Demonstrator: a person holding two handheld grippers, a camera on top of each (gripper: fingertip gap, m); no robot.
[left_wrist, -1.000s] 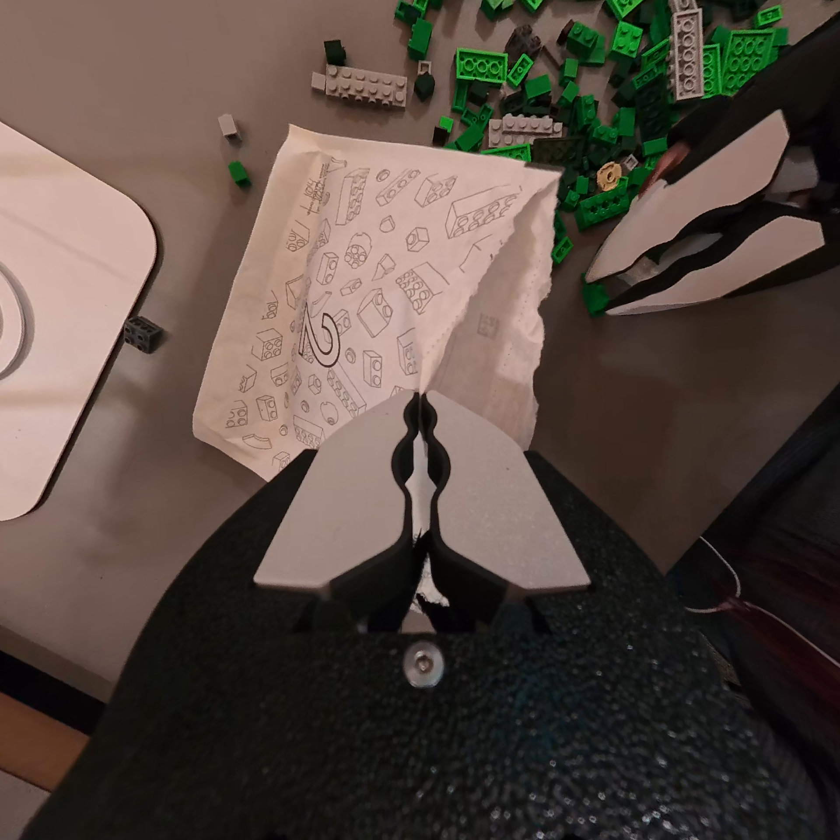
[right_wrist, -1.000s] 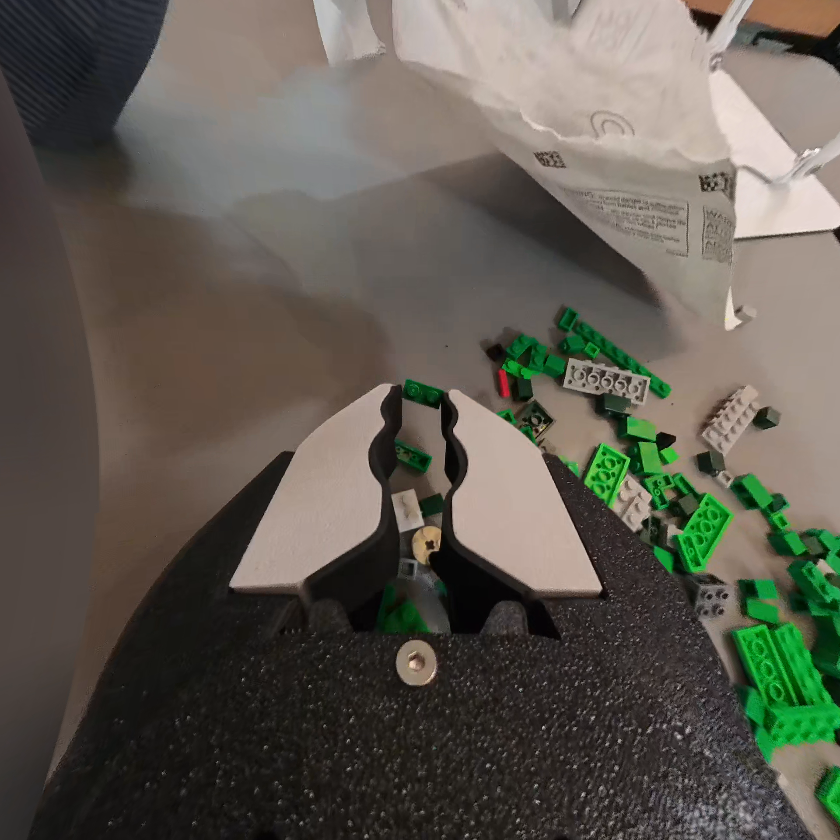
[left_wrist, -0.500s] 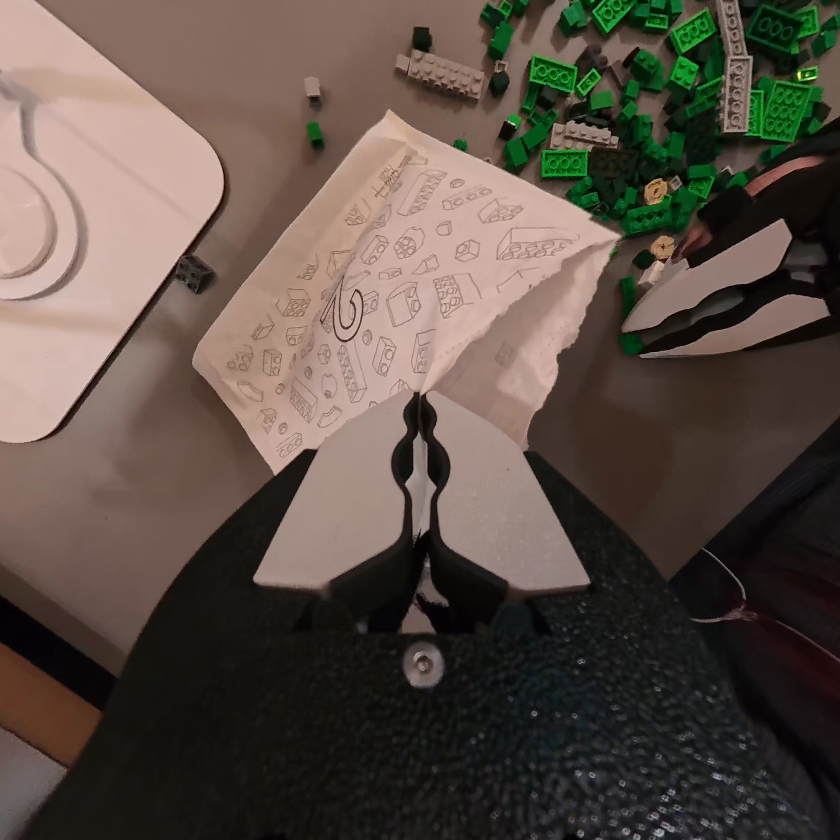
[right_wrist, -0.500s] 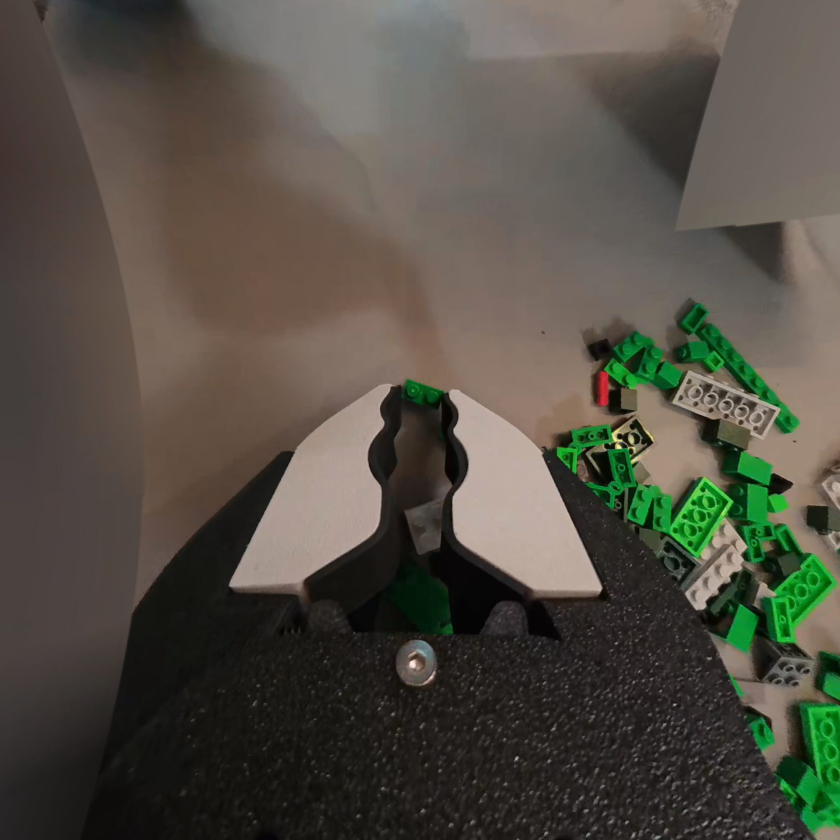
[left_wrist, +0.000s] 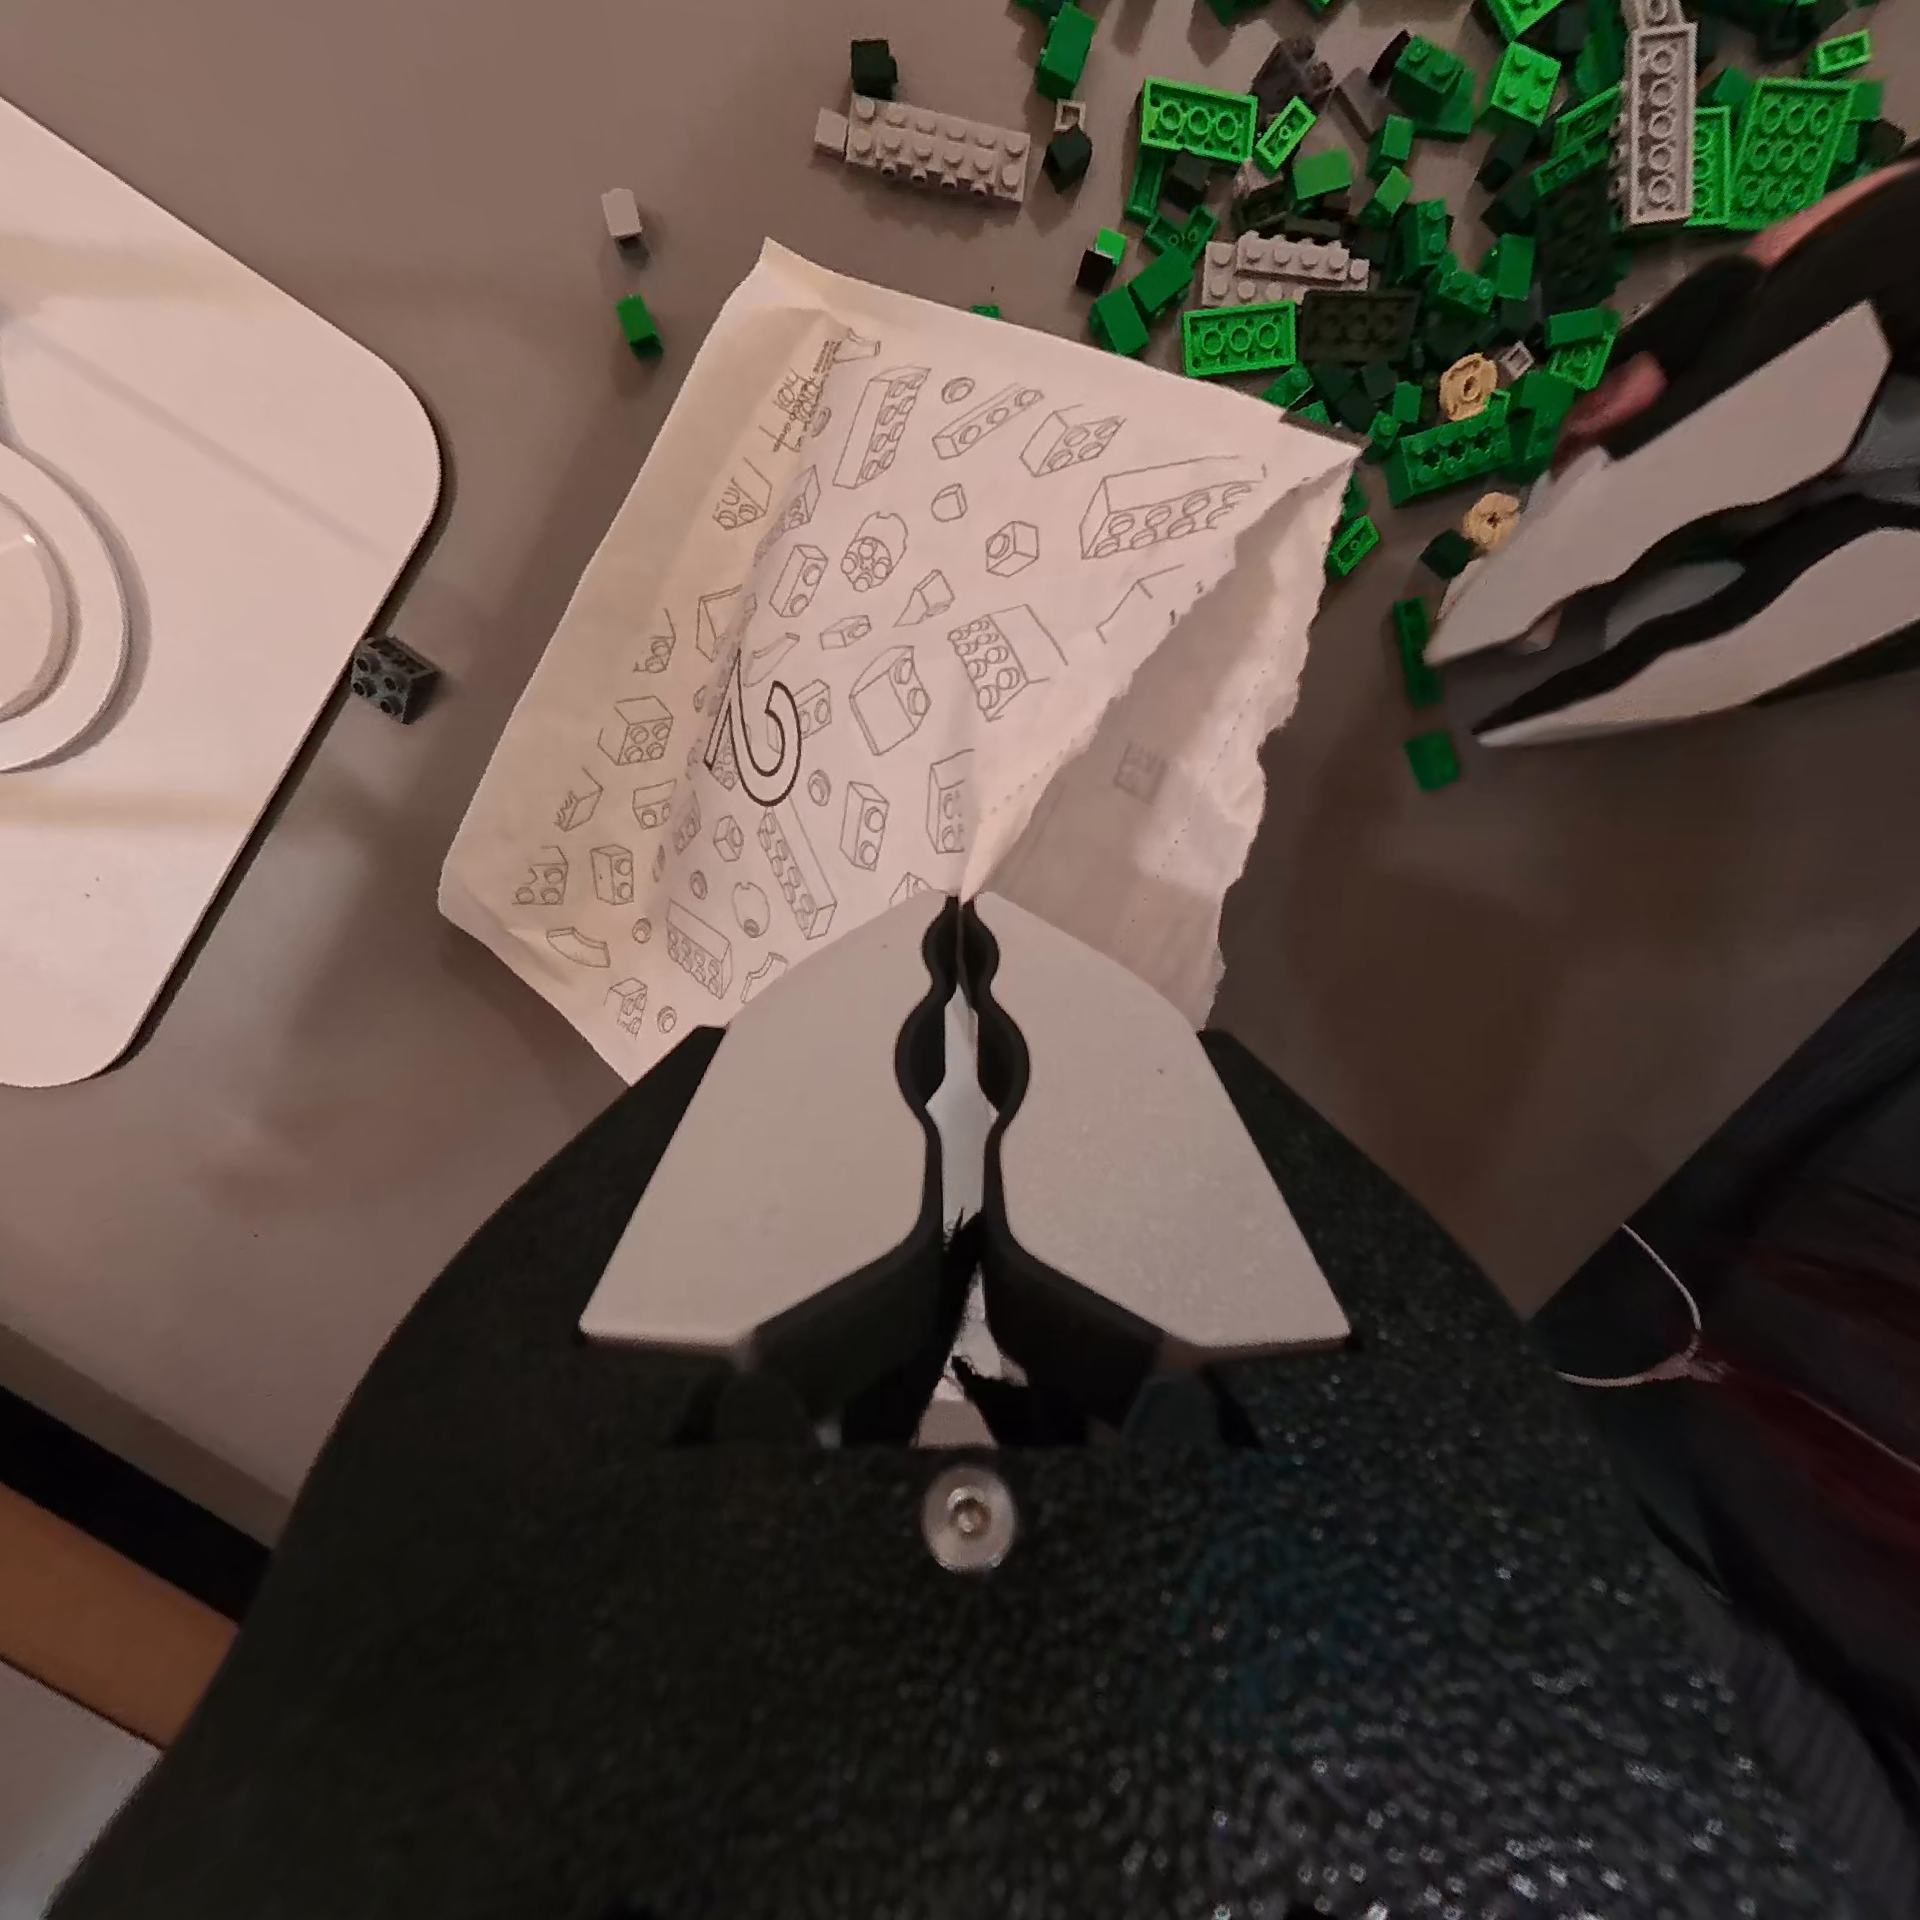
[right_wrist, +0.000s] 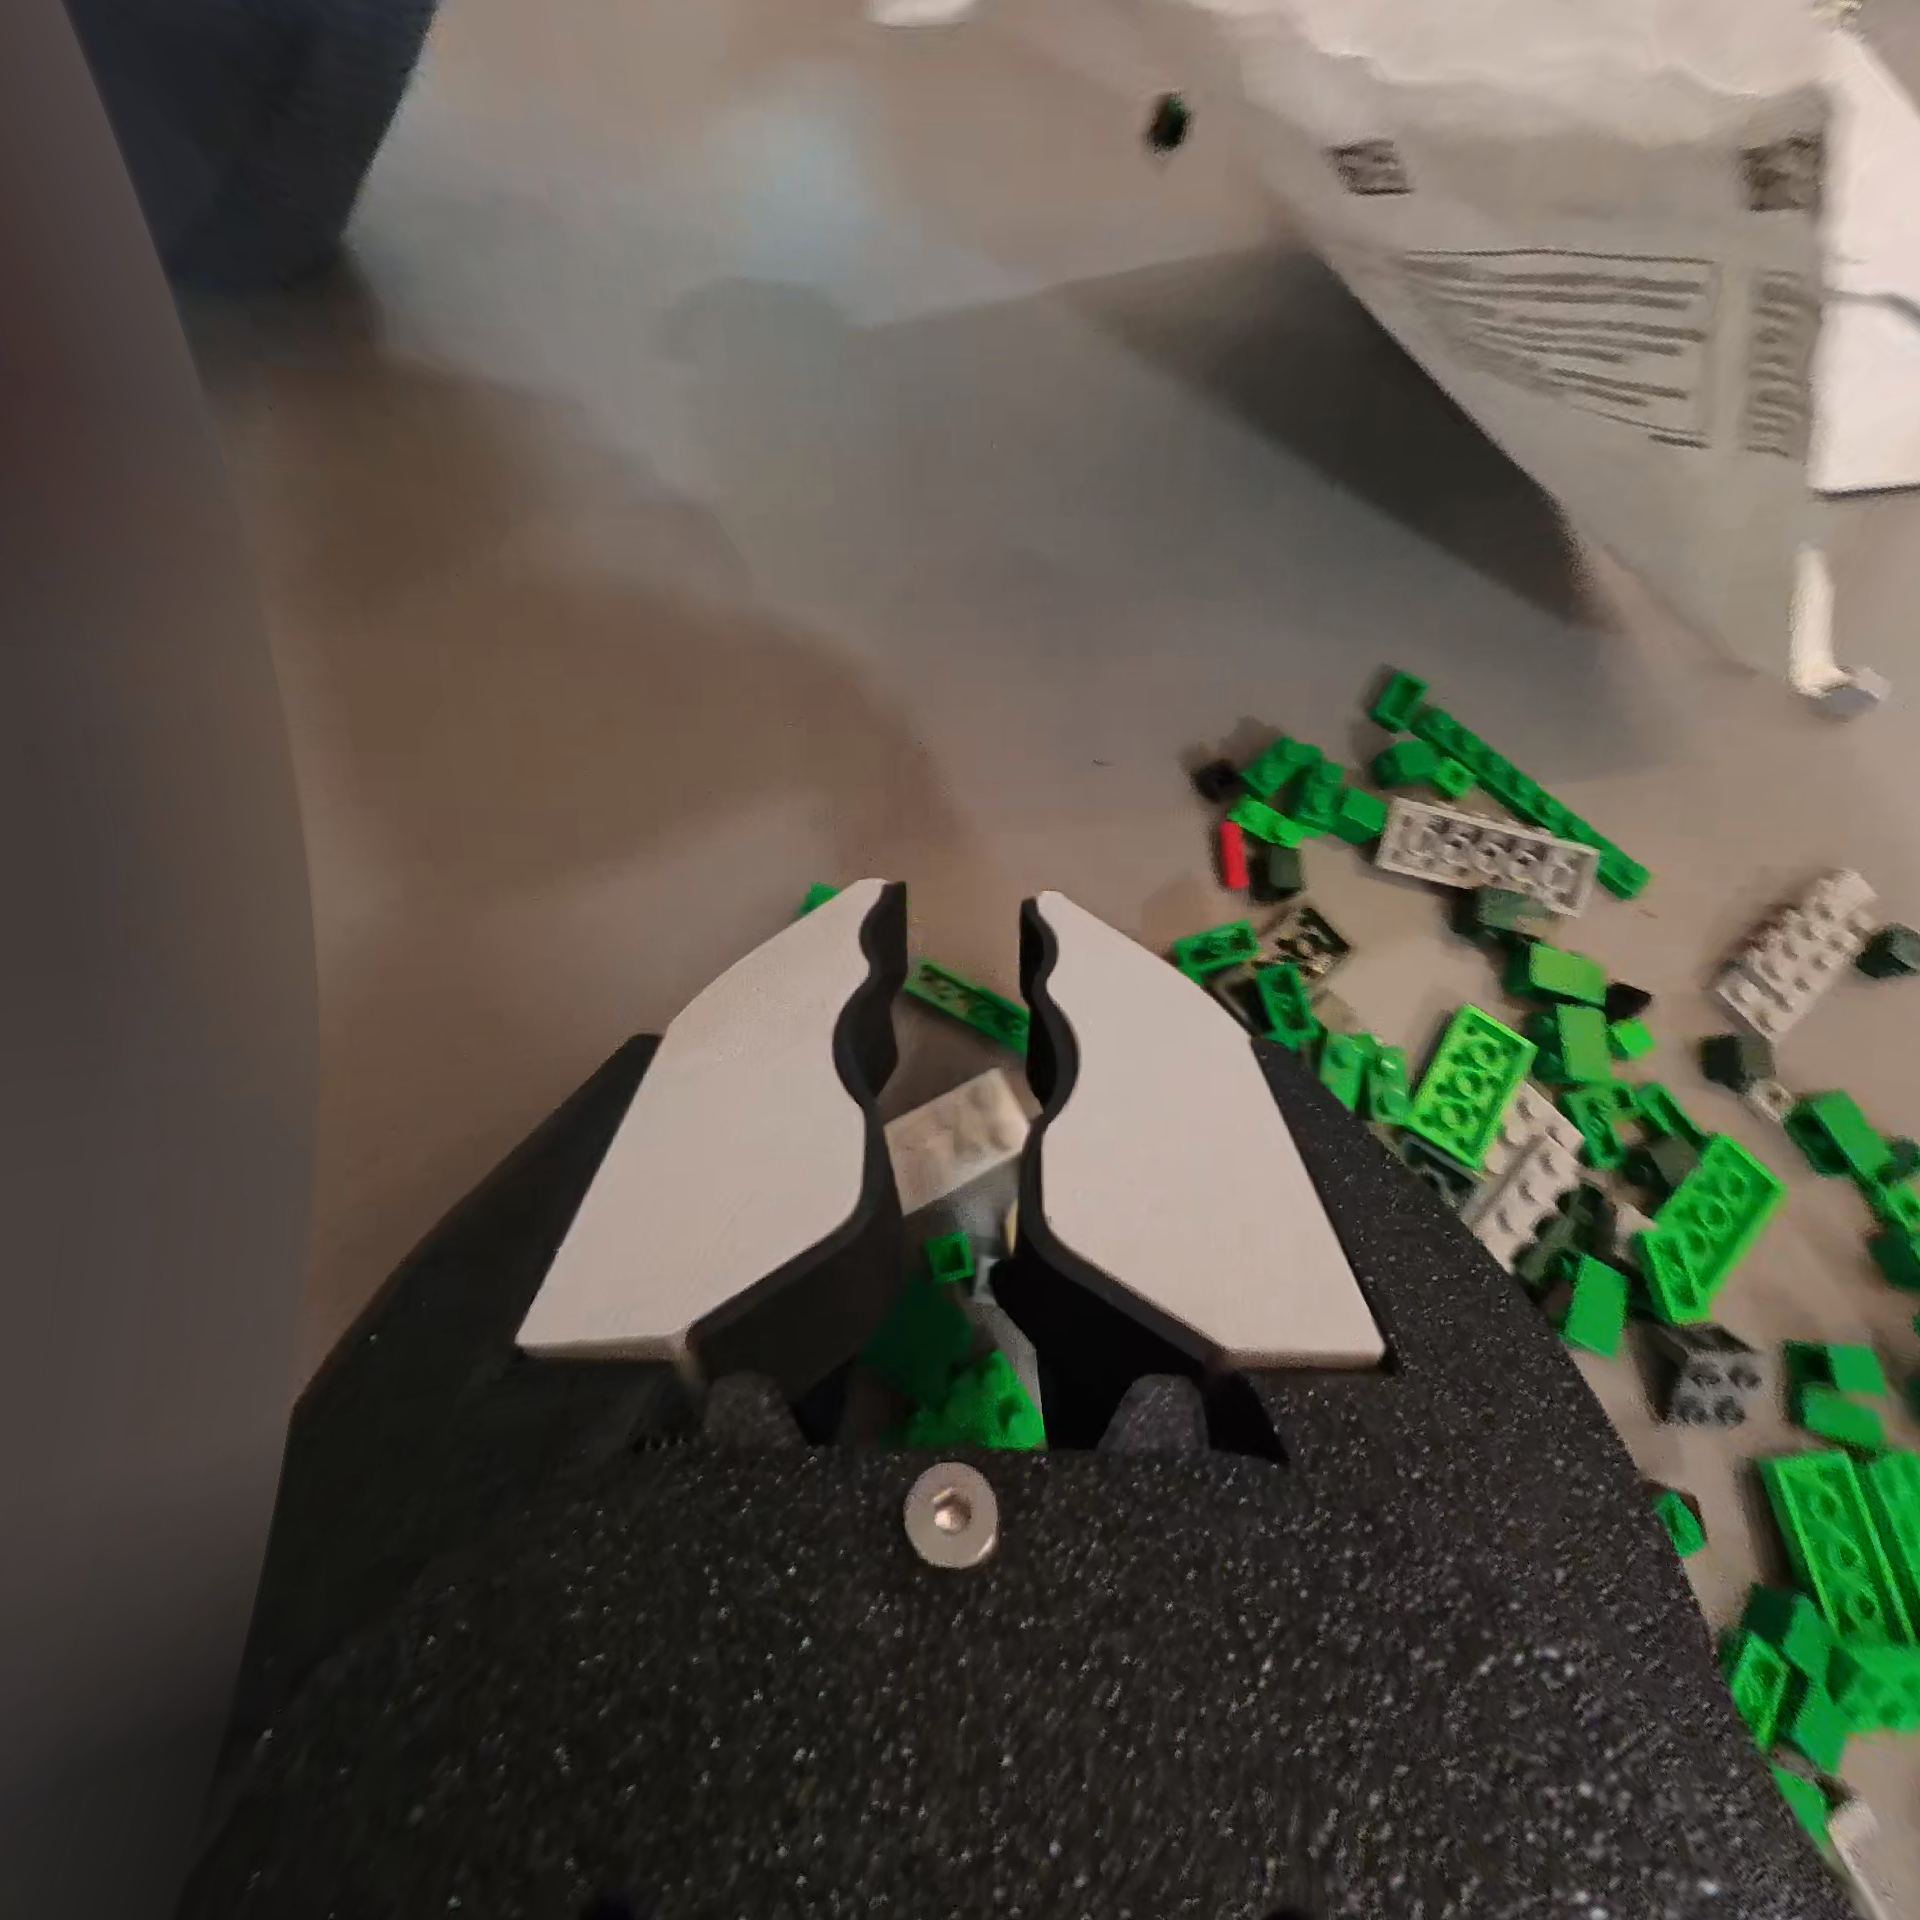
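Observation:
My left gripper (left_wrist: 958, 906) is shut on the torn edge of a white paper bag (left_wrist: 852, 644) printed with brick drawings, and holds it above the brown table. The bag also shows blurred at the top right of the right wrist view (right_wrist: 1558, 291). A pile of green and grey toy bricks (left_wrist: 1455, 208) lies on the table beyond the bag. My right gripper (right_wrist: 961, 902) is open with a narrow gap and hovers low over the left edge of the pile (right_wrist: 1507, 1091). A grey brick (right_wrist: 956, 1132) lies under its jaws, not clamped. The right gripper also shows in the left wrist view (left_wrist: 1455, 696).
A white rounded board (left_wrist: 208, 520) lies at the left of the table, with a small dark brick (left_wrist: 393, 681) beside its edge. A long grey brick (left_wrist: 935, 156) and stray small bricks lie apart from the pile. A person's dark clothing is at the lower right. About 15 centimetres separates my left fingertips from my right.
My right gripper has opened a little wider and shifted over the edge of the pile. My left gripper stays shut on the bag, which has swung slightly over the table.

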